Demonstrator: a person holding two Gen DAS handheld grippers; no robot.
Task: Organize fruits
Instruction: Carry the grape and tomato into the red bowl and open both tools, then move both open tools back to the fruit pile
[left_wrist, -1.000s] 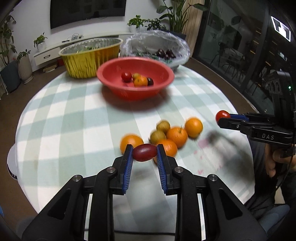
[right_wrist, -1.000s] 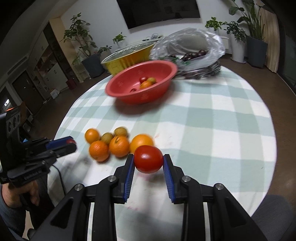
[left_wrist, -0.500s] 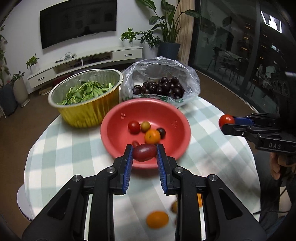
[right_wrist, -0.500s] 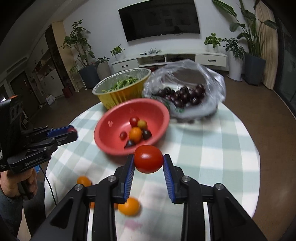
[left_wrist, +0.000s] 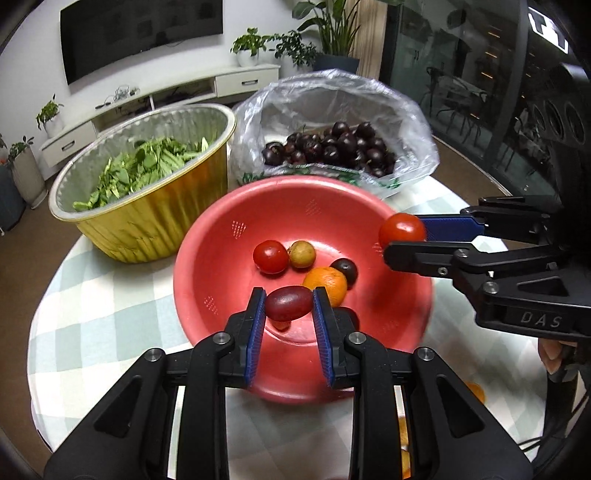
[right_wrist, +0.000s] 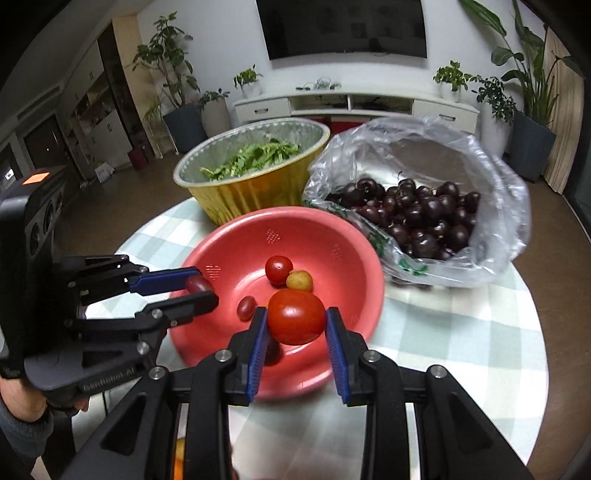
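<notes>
Red bowl (left_wrist: 221, 236): 5 fruits; left hand-held gripper (left_wrist: 289, 303) grips 1 grape tomato (left_wrist: 289, 303), right (right_wrist: 295, 318) 1 tomato (right_wrist: 295, 316).

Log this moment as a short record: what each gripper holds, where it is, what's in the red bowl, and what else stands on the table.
left gripper: shut on dark red oval tomato, above the red bowl
right gripper: shut on round red tomato, above the same bowl's near side
bowl contents: red tomato, yellowish fruit, orange, dark cherry, small oval tomato
behind bowl: gold foil pan of greens, plastic bag of cherries
surface: checked tablecloth
</notes>
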